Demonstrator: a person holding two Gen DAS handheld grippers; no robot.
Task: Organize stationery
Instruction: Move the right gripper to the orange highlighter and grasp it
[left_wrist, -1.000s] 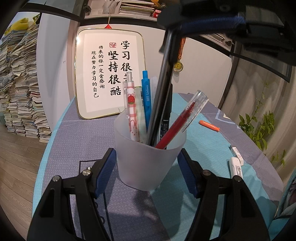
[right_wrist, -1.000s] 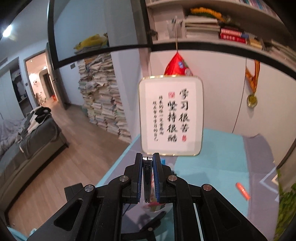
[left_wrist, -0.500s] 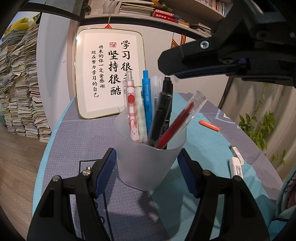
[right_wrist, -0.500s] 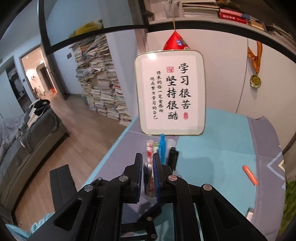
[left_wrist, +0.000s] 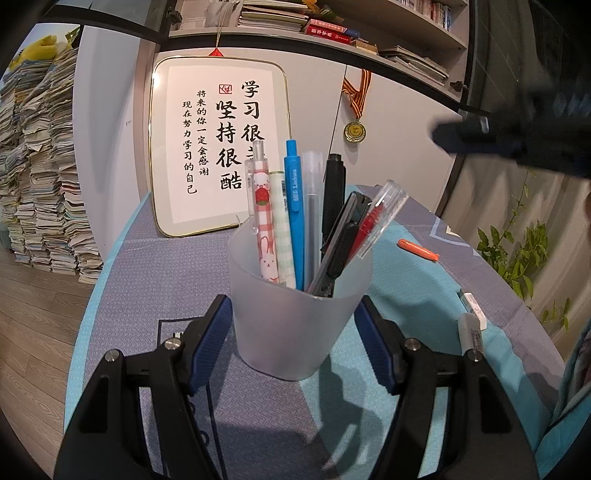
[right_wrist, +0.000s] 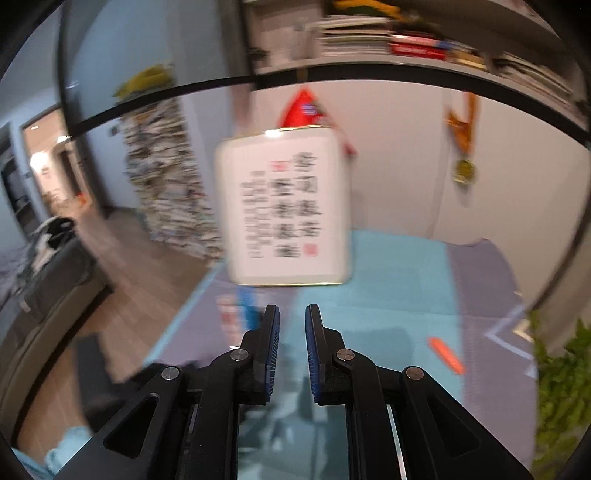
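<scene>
The frosted plastic cup (left_wrist: 295, 314) is standing on the woven cloth (left_wrist: 147, 280), packed with upright pens (left_wrist: 295, 214). The left gripper (left_wrist: 295, 343) is clamping its walls, likely steadying it for loading. The right gripper (right_wrist: 291, 350), jaws just opening and empty, is hanging narrowly parted. An orange pen (left_wrist: 418, 250) and white ones (left_wrist: 471, 328) are lying loose nearby.

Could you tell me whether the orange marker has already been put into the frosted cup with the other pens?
No, the orange marker lies on the tablecloth, to the right of and apart from the frosted cup.
</scene>
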